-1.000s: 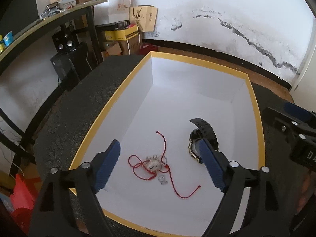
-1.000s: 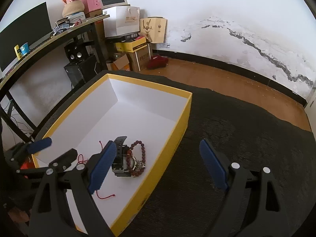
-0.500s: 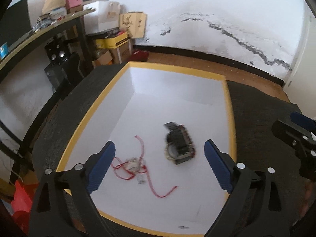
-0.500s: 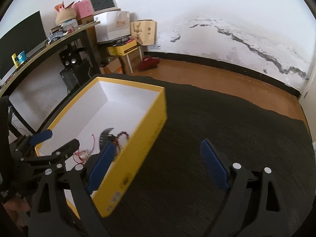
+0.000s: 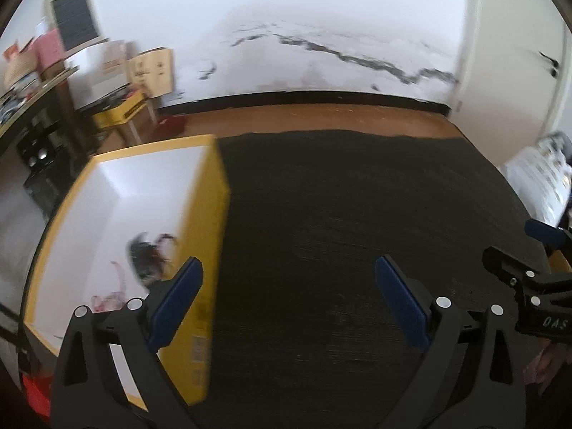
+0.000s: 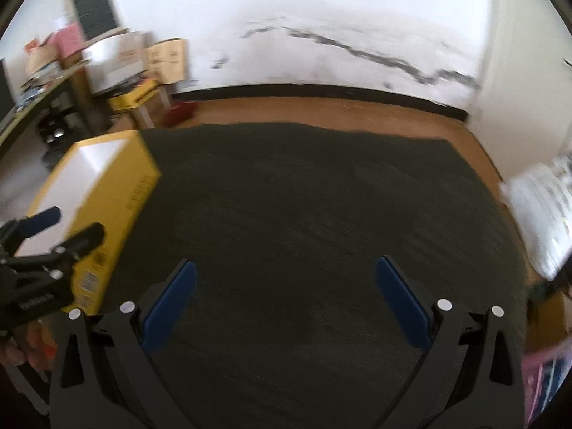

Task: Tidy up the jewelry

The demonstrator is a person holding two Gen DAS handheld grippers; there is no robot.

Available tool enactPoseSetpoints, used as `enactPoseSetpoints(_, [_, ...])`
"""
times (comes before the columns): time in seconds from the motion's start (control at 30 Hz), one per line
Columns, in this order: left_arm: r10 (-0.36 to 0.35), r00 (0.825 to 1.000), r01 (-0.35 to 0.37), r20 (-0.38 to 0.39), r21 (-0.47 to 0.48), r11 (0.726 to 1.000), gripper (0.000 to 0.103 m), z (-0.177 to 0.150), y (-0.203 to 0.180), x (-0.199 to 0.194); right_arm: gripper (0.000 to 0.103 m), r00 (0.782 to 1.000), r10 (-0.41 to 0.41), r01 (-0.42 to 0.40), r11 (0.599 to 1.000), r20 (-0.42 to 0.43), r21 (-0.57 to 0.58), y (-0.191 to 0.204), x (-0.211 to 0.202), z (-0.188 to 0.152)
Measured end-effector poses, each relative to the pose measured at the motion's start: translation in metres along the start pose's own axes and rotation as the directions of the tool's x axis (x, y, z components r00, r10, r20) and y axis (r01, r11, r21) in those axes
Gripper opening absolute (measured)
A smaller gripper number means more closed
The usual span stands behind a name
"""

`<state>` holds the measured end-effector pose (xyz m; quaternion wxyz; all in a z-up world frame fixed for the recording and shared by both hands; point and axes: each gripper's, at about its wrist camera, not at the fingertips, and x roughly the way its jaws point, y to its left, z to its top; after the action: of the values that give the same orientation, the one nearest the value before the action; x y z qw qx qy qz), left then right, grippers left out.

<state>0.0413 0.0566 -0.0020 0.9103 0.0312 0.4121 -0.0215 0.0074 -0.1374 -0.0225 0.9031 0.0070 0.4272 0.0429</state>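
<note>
Dark textured bench [image 5: 321, 250] spreads under both grippers, a stained white wall [image 5: 286, 18] behind it.

Left gripper [image 5: 289, 293] has its jaws spread wide with only bare bench between them, having just been opening; the yellow box [image 5: 211, 214] sits just left of its left jaw, with a blurred dark watch [image 5: 143, 257] and red cord bracelet [image 5: 107, 296] inside on the white floor. Right gripper [image 6: 286, 293], jaws likewise wide, empty and just opened further, has the box well off to their left.
</note>
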Motion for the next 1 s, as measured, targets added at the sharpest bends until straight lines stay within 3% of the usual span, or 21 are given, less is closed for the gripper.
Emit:
enactPoseSetpoints(0.1, [-0.029,1.000,0.030,-0.011,0.018,0.999,0.094,-0.006,-0.027,0.000,0.097,0.999,-0.043,0.044,0.997,-0.017,0.066,-0.042,-0.007,-0.017])
enactPoseSetpoints(0.27, [-0.050,0.998,0.049,-0.023,-0.011,0.999,0.094,-0.011,-0.046,0.000,0.097,0.997,-0.082,0.082,0.994,0.001,0.075,-0.070,-0.016,-0.023])
enactPoseSetpoints(0.4, [-0.080,0.996,0.078,-0.038,-0.048,0.996,0.094,-0.010,-0.049,0.005,0.097,0.998,-0.069,0.069,0.995,-0.001,0.076,-0.072,-0.011,-0.026])
enactPoseSetpoints(1.0, [-0.063,0.994,0.059,-0.087,-0.048,0.997,0.094,-0.007,-0.038,0.031,0.097,0.998,-0.049,0.052,0.995,-0.030,0.083,-0.070,0.014,-0.016])
